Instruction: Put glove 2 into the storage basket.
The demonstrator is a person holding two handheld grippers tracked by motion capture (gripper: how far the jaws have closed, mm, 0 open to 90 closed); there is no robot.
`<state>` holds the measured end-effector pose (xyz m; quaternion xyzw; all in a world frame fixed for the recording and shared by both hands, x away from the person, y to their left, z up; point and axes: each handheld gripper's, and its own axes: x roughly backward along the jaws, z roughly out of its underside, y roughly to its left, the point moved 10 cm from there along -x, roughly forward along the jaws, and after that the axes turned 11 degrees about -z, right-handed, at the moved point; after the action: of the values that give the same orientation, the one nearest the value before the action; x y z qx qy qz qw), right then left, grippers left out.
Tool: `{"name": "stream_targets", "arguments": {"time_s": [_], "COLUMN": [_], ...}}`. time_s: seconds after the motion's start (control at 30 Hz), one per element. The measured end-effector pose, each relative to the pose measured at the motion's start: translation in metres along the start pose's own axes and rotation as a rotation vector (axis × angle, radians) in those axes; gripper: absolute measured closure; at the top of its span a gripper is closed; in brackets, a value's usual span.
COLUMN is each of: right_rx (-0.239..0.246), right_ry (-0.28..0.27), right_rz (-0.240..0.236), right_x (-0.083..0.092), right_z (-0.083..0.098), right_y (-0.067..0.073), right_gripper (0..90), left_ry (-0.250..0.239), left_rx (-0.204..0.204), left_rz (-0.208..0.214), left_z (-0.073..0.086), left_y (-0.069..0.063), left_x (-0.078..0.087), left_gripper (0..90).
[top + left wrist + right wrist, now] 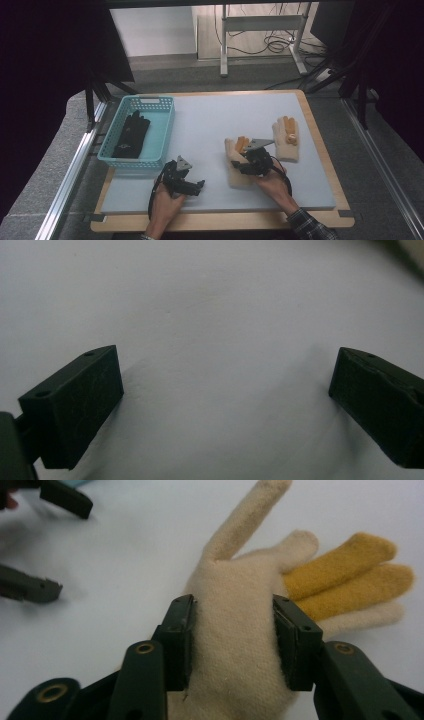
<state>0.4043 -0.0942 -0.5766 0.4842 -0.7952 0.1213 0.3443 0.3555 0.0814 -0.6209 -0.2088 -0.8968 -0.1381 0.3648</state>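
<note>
glove in play: the cream glove (pixel 237 167) with the mustard-yellow fingers is lying flat on the grey mat (pixel 210 130), near edge, right of centre. Its twin, the second cream glove (pixel 286 137), is sitting farther back and to the right, well apart from it.

right gripper (pixel 248 165): it's sitting right over that near glove. In the right gripper view the jaws are straddling the palm (pixel 235 645), one pad on each side and touching the knit. No earlier look to compare, so whether it's really squeezing or just bracketing, I'm reading it as a grip on the glove.

left gripper (pixel 192 187): it's hovering over bare mat at the near edge, left of the glove, jaws standing wide apart with nothing between them.

long axis: the glove is running near-to-far, cuff toward the person, fingers pointing away. The jaws are crossing it at the palm, so it's being pinched across its width, not along its length.

where it's likely going: the blue basket (pixel 165 131) is sitting at the far left with a black glove (pixel 131 136) already in it, so my guess is the cream one is heading there too.

which hand is nearer: the right one is on the glove; the left one is closer to the basket. So the carry is looking like a leftward, slightly far move, passing behind the idle left gripper.
</note>
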Motion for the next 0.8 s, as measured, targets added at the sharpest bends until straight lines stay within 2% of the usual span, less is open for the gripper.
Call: {"name": "stream_targets", "arguments": {"time_s": [0.07, 0.17, 0.27, 0.4, 0.6, 0.67, 0.8], "right_rx": [0.002, 0.004, 0.000, 0.002, -0.024, -0.036, -0.044], "right_ry": [0.009, 0.010, -0.016, -0.018, -0.031, -0.031, 0.005], "right_rz": [0.000, -0.009, -0.006, 0.006, 0.014, 0.010, 0.005], "right_x": [-0.004, -0.003, 0.006, 0.015, 0.030, 0.035, 0.040], "right_z": [0.004, 0.004, -0.001, -0.001, 0.006, 0.009, 0.021], "right_y": [0.002, 0.004, 0.003, -0.005, -0.019, -0.022, -0.022], "right_gripper": [43.9, 37.9, 35.2, 35.2, 46.1, 54.3, 70.0], "left_ry": [0.002, 0.002, 0.001, 0.001, 0.002, 0.002, 0.001], "left_rx": [-0.003, -0.003, -0.006, -0.007, -0.004, -0.004, -0.004], "left_rz": [0.000, 0.000, -0.001, -0.001, 0.000, 0.000, -0.001], "left_z": [0.000, 0.000, 0.000, 0.000, 0.000, 0.000, 0.000], "left_y": [0.000, 0.000, 0.001, 0.001, 0.000, 0.000, 0.000], "left_x": [0.000, 0.000, 0.000, 0.000, 0.000, 0.000, 0.000], "left_gripper": [1.0, 1.0, 1.0, 1.0, 1.0, 1.0, 1.0]}}
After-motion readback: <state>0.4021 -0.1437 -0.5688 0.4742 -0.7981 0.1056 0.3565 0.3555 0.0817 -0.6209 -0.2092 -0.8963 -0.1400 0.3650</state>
